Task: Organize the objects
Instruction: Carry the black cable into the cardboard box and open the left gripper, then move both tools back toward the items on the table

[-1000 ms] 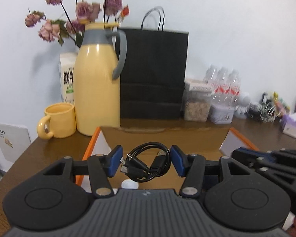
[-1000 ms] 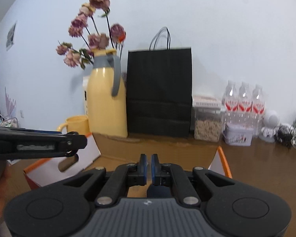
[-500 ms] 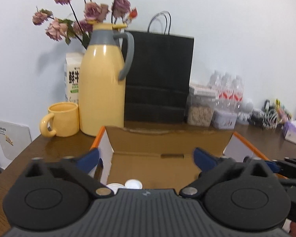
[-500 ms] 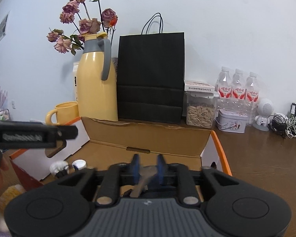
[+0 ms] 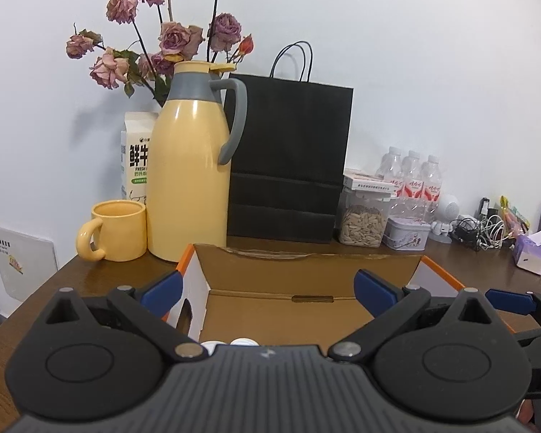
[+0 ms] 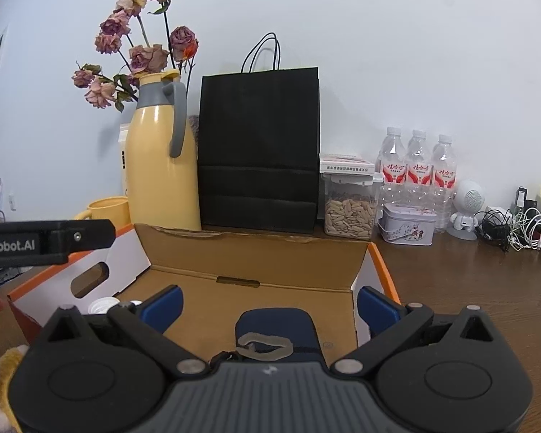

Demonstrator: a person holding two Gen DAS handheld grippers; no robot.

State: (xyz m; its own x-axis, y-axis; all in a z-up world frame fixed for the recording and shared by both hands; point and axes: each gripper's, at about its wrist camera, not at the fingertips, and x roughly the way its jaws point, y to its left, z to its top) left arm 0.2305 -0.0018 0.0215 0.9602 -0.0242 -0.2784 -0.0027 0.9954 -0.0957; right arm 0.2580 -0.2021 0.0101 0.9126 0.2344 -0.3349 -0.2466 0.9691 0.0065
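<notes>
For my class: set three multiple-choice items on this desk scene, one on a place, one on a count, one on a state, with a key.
1. The yellow mug stands where?
A. left of the yellow jug
B. inside the cardboard box
C. behind the black paper bag

2. How many water bottles stand by the wall?
A. two
B. three
C. five

3. The right gripper is:
A. shut on a cable
B. shut, empty
C. open

Key: A, the mug sits left of the jug; B, three red-labelled bottles; C, the jaws stand wide apart, having just opened.
</notes>
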